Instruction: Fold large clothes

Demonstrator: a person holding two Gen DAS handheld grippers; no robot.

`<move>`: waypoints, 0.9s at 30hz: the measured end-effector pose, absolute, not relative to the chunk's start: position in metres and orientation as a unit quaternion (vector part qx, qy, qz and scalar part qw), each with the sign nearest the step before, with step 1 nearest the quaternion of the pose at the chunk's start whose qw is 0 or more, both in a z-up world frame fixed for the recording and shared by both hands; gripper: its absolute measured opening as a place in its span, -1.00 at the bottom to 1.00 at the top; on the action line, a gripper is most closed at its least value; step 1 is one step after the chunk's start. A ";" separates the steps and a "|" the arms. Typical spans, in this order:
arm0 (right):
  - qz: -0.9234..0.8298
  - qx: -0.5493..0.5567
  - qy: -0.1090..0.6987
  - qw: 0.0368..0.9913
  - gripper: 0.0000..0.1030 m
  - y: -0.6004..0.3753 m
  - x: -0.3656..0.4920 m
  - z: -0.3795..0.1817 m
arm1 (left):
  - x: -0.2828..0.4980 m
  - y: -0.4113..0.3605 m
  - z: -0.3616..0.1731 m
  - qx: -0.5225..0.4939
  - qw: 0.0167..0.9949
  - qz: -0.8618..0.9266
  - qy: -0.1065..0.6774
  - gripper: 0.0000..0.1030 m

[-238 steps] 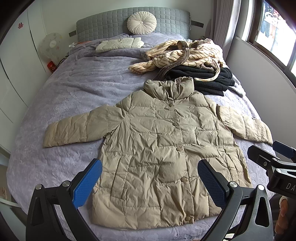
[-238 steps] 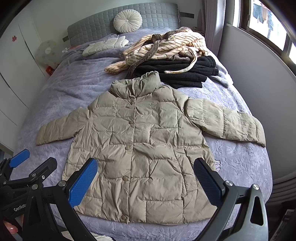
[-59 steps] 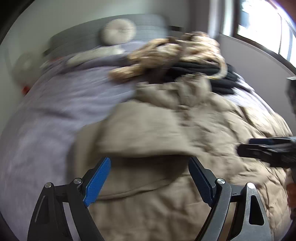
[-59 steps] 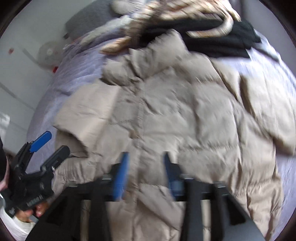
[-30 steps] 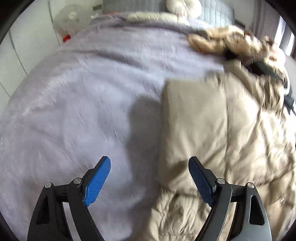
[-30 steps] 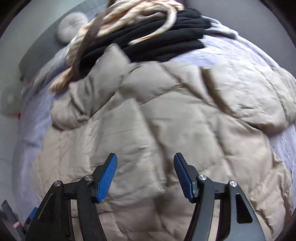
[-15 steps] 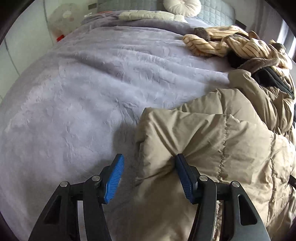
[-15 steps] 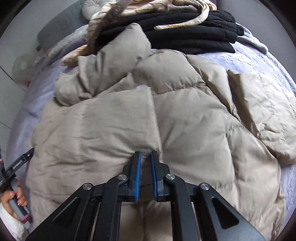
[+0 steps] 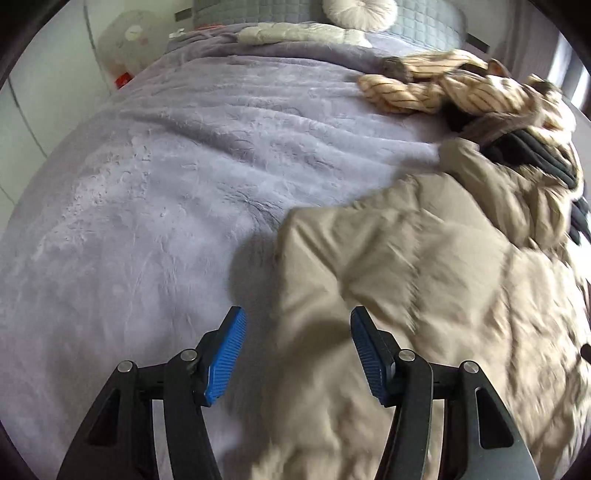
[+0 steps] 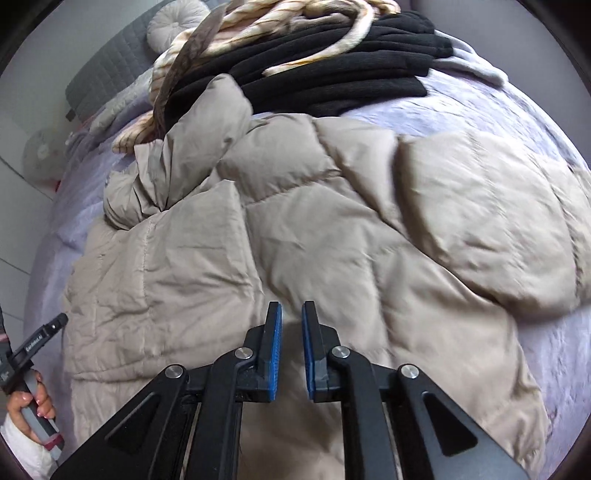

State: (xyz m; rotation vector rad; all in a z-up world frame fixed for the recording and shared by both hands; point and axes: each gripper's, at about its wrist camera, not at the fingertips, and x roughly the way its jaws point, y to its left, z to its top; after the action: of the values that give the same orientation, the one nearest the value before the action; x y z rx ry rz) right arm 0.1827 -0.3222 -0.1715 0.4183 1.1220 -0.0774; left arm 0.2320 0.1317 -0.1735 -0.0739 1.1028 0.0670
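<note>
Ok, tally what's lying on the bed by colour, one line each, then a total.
Beige: 1, puffer jacket
Black: 1, folded pile
Cream striped: 1, robe
Off-white: 2, round cushion, quilted item
Total: 5

My left gripper [image 9: 297,350] shows black angular arms, silver rivets and ribbed blue pads [image 9: 225,358]. My right gripper [image 10: 291,350] is the same black frame, blue inner faces, round silver screws. My hand [image 10: 33,402] wears a white sleeve [image 10: 18,454] and grips a grey handle with small white lettering.
</note>
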 end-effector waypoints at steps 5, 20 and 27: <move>-0.038 0.245 0.531 0.810 -0.75 -0.335 0.141 -0.164 | 0.192 0.102 -0.157 -0.019 0.844 -0.009 0.535 0.18; -0.022 0.302 0.528 0.793 0.03 -0.369 0.071 -0.155 | 0.128 -0.021 -0.130 0.003 0.835 -0.104 0.540 0.65; -0.049 0.344 0.499 0.794 0.58 -0.427 0.051 -0.152 | 0.130 -0.067 -0.127 0.003 0.839 -0.116 0.531 1.00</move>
State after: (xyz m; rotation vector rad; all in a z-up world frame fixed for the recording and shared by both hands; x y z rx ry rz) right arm 0.0505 -0.4265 -0.1520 0.7399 1.0730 -0.1045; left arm 0.1299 -0.0666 -0.1269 0.0056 1.1228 -0.2444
